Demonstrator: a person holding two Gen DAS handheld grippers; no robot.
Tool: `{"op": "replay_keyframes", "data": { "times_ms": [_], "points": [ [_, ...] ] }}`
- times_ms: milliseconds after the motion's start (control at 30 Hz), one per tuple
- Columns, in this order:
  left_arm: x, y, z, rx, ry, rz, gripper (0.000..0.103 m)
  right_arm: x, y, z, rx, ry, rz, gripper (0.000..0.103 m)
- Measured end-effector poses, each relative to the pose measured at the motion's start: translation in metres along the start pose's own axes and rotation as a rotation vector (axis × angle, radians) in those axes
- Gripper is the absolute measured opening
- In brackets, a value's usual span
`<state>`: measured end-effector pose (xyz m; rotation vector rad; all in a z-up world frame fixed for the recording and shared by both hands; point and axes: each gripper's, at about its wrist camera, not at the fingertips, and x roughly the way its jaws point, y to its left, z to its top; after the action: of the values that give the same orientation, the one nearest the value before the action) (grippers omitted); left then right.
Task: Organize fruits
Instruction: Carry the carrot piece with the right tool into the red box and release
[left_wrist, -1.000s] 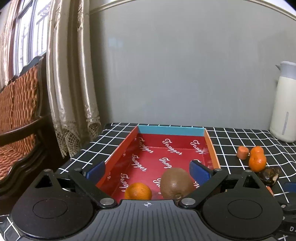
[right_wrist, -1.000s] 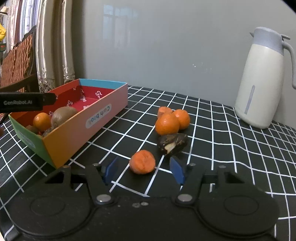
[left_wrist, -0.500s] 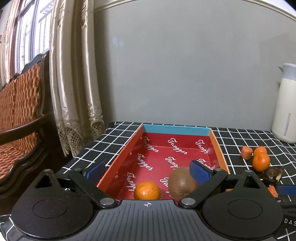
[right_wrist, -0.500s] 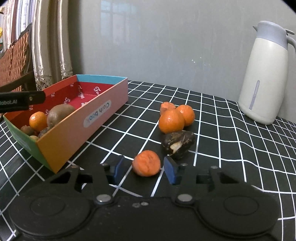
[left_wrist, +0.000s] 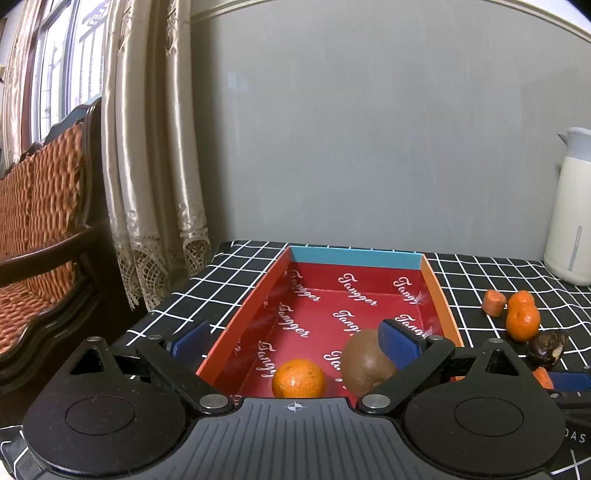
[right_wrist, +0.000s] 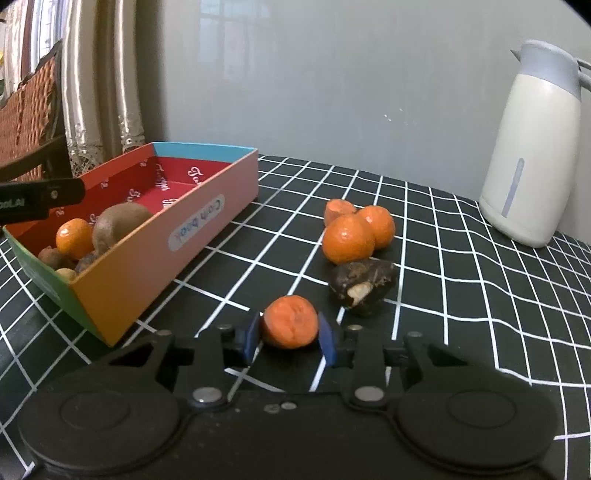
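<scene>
From my left wrist, my left gripper (left_wrist: 295, 341) hangs with its fingers spread wide and empty over the near end of the box (left_wrist: 439, 291), where a mandarin (left_wrist: 298, 378) and a kiwi (left_wrist: 365, 360) already lie. I judge it best kept out of the way there. From my right wrist, my right gripper (right_wrist: 290, 338) has just been closing, and its blue fingers (right_wrist: 327, 339) now pinch the carrot piece (right_wrist: 291, 322) on the surface (right_wrist: 461, 295). I should lift straight up before swinging toward the box, clearing its orange wall. Just beside sits a dark chestnut (right_wrist: 364, 282), with two mandarins (right_wrist: 349, 240) beyond; the jug (right_wrist: 532, 155) stands well apart.
</scene>
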<state>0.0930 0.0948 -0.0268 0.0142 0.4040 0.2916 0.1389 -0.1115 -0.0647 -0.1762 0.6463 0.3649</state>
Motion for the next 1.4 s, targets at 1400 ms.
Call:
{"op": "replay_keyframes", "data": {
  "times_ms": [1400],
  "points": [
    [-0.023,0.047,-0.005,-0.079,0.006,0.017,0.097,-0.046,0.049,0.033,-0.044,-0.140,-0.010,0.032]
  ]
}}
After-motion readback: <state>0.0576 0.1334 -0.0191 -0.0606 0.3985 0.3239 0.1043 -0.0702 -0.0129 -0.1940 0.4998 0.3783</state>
